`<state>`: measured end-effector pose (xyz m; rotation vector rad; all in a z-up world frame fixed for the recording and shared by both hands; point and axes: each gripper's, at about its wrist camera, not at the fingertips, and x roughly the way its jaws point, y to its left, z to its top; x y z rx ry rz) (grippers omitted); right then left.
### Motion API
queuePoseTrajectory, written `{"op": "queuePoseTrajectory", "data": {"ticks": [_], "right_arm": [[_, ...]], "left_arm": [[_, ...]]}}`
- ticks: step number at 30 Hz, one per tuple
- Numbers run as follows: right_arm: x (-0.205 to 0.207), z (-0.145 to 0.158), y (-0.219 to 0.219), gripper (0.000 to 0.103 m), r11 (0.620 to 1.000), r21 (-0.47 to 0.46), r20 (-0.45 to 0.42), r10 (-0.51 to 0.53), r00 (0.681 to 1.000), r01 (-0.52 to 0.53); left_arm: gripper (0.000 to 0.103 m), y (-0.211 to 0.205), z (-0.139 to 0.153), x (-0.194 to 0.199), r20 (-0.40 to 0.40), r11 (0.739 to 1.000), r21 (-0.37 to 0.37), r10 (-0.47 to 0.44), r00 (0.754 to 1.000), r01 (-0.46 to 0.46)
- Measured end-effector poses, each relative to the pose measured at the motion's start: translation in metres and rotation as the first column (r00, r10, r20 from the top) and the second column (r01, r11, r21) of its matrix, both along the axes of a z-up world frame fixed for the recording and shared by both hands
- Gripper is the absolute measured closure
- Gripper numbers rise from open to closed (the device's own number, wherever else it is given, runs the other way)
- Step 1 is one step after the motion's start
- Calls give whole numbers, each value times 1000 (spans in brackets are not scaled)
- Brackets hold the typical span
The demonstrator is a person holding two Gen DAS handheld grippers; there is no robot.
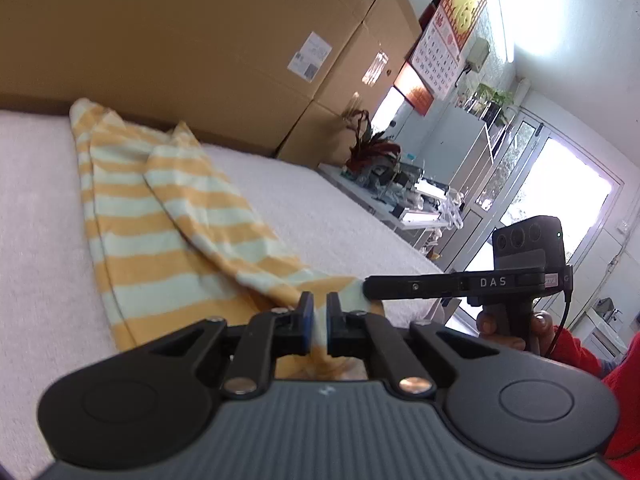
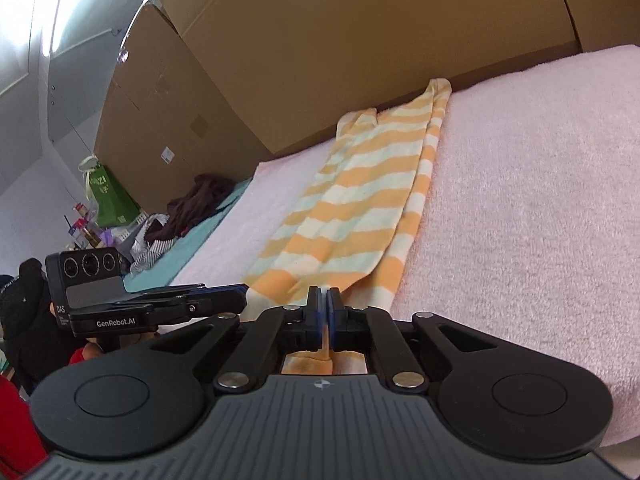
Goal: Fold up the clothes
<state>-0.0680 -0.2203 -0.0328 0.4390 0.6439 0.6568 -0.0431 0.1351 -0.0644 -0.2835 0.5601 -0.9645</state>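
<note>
Your left gripper [image 1: 319, 309] and right gripper [image 2: 323, 307] are both clamped on the near end of the striped garment [image 2: 360, 204], whose long axis runs straight ahead across the pink cover [image 2: 520, 200].

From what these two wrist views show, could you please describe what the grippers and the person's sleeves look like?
Both tools are black, with grey ribbed bodies, round side discs, silver pivot bolts and blue pads on the fingers. The right gripper bears white "DAS" lettering, a three-lens camera block with a green light, and a black cable. The left gripper reads "GenRobot.AI". The sleeve is red.
</note>
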Motion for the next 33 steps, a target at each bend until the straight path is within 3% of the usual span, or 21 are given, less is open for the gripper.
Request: {"op": "queuePoseTrajectory", "data": {"ticks": [3, 6, 8, 12, 15, 18, 22, 28, 31, 33], "right_arm": [[7, 7, -2, 99, 1000, 0, 30, -12, 999, 12], [18, -11, 4, 91, 999, -46, -55, -9, 998, 6], [12, -13, -1, 90, 999, -31, -67, -9, 998, 7], [-4, -10, -13, 71, 1000, -9, -63, 20, 998, -20], [-8, -12, -8, 75, 998, -44, -70, 47, 996, -50], [-8, -14, -2, 92, 996, -68, -63, 54, 997, -58], [-14, -2, 1, 93, 993, -38, -9, 110, 994, -110], [-20, -11, 17, 89, 962, -169, -74, 206, 976, -216], [-20, 1, 3, 80, 978, -118, -19, 173, 985, -174], [-13, 6, -5, 65, 988, -96, -9, 124, 992, -124]], "left_arm": [[103, -8, 1, 8, 21, 999, 39, 1, 1000, -2], [103, -15, -15, 19, -36, 997, 76, 5, 999, -2], [103, -15, -21, 21, -63, 997, 80, 10, 998, -5], [103, -12, -22, 19, -60, 997, 71, 11, 998, -7], [103, -17, -22, 27, -58, 996, 87, 28, 998, -22], [103, -25, -25, 41, -59, 994, 108, 39, 997, -33], [103, -39, -19, 57, -20, 991, 127, 42, 999, -39], [103, -40, -18, 58, -17, 990, 136, 39, 999, -37], [103, -36, -9, 41, 24, 990, 140, 24, 999, -27], [101, -33, -3, 29, 61, 990, 141, 3, 998, -12]]}}
